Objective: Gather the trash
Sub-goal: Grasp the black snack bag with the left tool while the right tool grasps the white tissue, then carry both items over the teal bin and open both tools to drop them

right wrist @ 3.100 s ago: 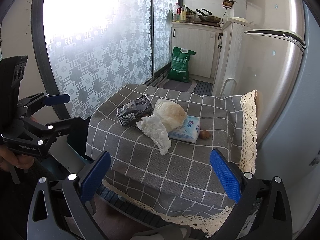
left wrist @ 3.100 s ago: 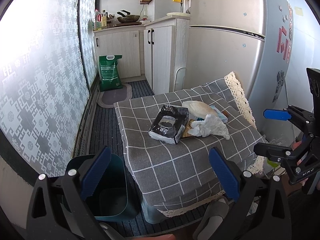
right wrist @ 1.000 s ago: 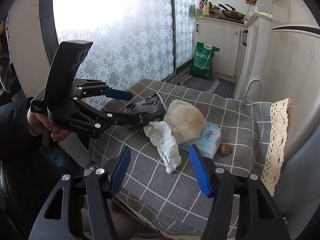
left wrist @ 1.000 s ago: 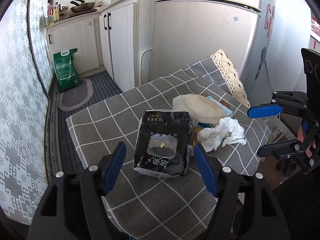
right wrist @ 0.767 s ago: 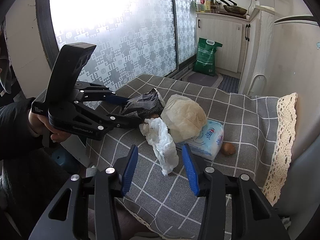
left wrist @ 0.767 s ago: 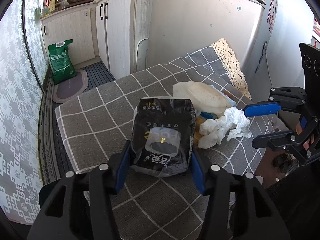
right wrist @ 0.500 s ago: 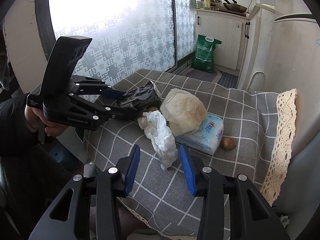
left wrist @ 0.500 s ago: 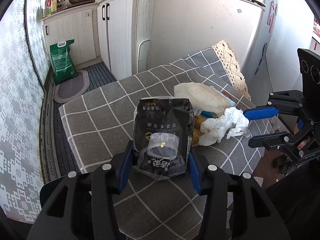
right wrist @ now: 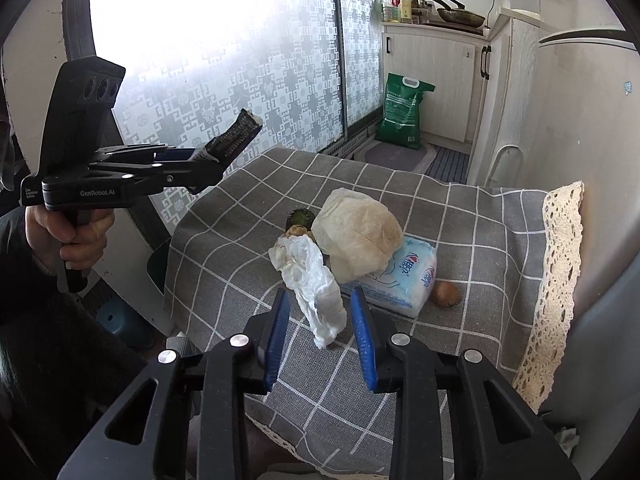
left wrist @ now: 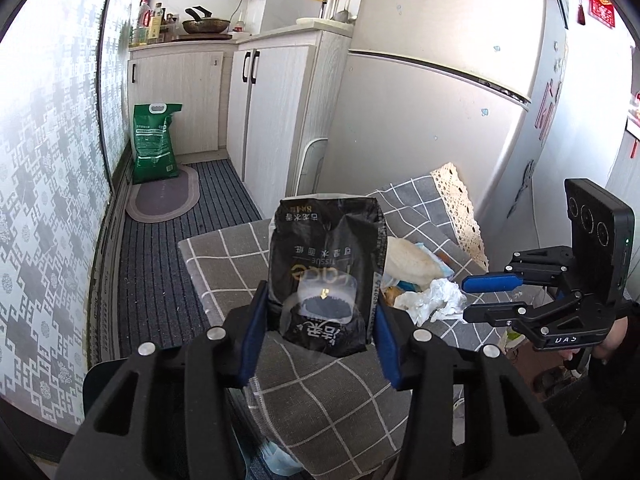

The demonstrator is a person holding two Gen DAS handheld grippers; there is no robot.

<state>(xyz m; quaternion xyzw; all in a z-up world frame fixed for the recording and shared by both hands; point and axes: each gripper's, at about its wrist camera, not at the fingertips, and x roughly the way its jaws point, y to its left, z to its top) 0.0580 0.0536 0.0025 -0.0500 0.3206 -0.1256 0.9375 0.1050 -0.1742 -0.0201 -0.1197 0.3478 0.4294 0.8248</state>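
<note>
Change since a second ago: your left gripper [left wrist: 320, 332] has closed on the black tissue pack [left wrist: 326, 272] and lifted it off the table [right wrist: 248, 216]; your right gripper [right wrist: 320, 332] has narrowed around the crumpled white tissue [right wrist: 314, 284].
Left gripper: you hold it clamped on the lower end of the black tissue pack, both blue pads [left wrist: 252, 340] pressing the pack's sides.
Black tissue pack: it stands clear of the checked tablecloth [left wrist: 328, 412], upper end tilted away from you; in the right wrist view it juts up past the left gripper's tips [right wrist: 234, 136].
Right gripper: your jaws are closing, with the lower end of the crumpled white tissue between them; the pads do not yet press on it, a gap showing on each side.
Crumpled white tissue: it lies on the tablecloth, touching the cream bag [right wrist: 356, 236] behind it.
Other trash: a small green and brown scrap [right wrist: 298, 224] sits at the tissue's far end; a brown round item [right wrist: 447, 294] lies just beside the white and blue tissue packet [right wrist: 404, 280].
White and blue tissue packet: it lies partly under the cream bag.
Your left hand [right wrist: 76, 236]: it grips the left gripper's handle.
</note>
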